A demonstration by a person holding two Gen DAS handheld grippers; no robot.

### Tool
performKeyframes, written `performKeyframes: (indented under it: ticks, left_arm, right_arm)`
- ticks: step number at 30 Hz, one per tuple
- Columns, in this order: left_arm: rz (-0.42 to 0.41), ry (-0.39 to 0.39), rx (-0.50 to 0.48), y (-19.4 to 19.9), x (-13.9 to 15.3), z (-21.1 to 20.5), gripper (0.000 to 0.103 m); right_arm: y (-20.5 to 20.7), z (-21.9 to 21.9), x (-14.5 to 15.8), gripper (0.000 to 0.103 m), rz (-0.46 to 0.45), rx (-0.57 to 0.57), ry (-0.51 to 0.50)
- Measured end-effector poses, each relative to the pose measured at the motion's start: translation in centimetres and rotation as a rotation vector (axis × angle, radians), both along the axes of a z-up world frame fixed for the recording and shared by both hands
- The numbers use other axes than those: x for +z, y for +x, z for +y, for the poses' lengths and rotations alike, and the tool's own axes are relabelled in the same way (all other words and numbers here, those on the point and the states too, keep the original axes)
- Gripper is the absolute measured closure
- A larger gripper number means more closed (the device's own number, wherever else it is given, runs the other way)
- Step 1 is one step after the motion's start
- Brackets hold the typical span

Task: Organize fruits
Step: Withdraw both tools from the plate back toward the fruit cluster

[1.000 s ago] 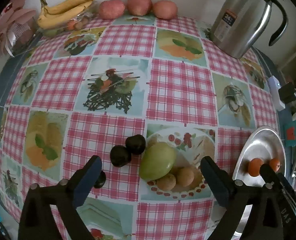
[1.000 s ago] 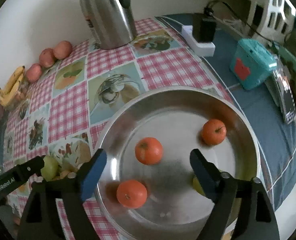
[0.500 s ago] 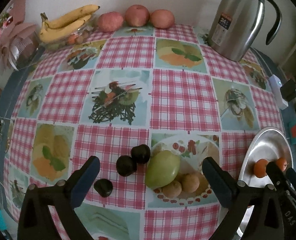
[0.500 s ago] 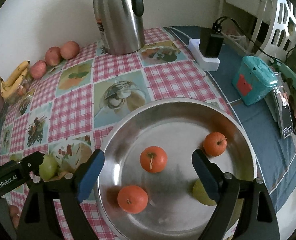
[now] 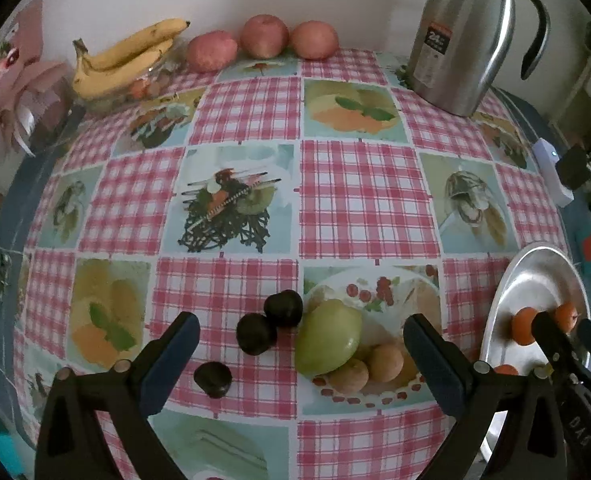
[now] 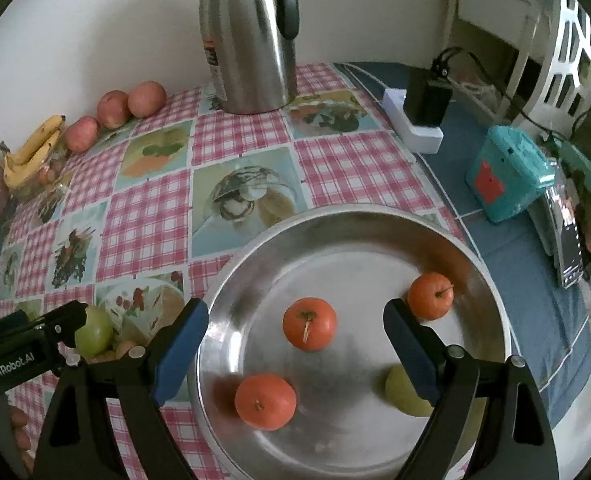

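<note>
In your left wrist view, your left gripper [image 5: 301, 354] hangs over the near part of the table [image 5: 359, 200] with its jaws spread wide and nothing between the pads. The loose fruit lies right below it: a green mango [image 5: 328, 342] touching two small brown fruits [image 5: 369, 366] on its near side, two dark plums [image 5: 269, 322] pressed together just beside the mango toward the left edge, and a third dark plum [image 5: 213, 378] apart from them, nearer the left finger. The mango looks the heaviest of the lot, smooth and likely to slip, so take it across its broad middle rather than by a tapered end. The plums look light but round and soft-skinned; close gently across their widest part or they may squirt out or bruise. Bananas [image 5: 123, 64] and three apples [image 5: 263, 40] sit along the far edge beside a steel flask [image 5: 465, 36]. In your right wrist view, your right gripper [image 6: 295, 332] is released too, jaws wide and empty, above the steel tray [image 6: 255, 264] at the table's right edge. Three oranges [image 6: 309, 329] rest well apart in the tray, and a yellow-green fruit [image 6: 403, 394] lies partly hidden behind the right finger. On that slick tray the oranges probably roll at a nudge, so set any new fruit down softly.
</note>
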State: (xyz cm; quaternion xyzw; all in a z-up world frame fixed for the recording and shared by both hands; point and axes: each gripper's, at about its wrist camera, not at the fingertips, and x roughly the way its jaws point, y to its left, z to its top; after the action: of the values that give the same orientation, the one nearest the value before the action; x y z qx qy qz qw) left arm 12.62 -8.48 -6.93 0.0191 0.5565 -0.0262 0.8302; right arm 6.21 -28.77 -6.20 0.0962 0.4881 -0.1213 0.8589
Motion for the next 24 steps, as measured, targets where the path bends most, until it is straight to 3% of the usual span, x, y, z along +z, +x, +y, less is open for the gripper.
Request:
performKeyframes:
  ticks: [11, 16, 24]
  left_arm:
    - [-0.057, 0.073, 0.036, -0.5, 1.0, 3.5, 0.000]
    - [-0.072, 0.073, 0.098, -0.7, 1.4, 5.8, 0.000]
    - [-0.058, 0.032, 0.207, -1.5, 1.1, 9.1, 0.000]
  right_arm:
    - [0.3, 2.7, 0.4, 0.013, -0.003, 0.061, 0.037]
    - [0.6, 4.9, 0.5, 0.013, 0.014, 0.109, 0.043]
    - [0.9, 9.6, 0.5, 0.013, 0.030, 0.198, 0.138]
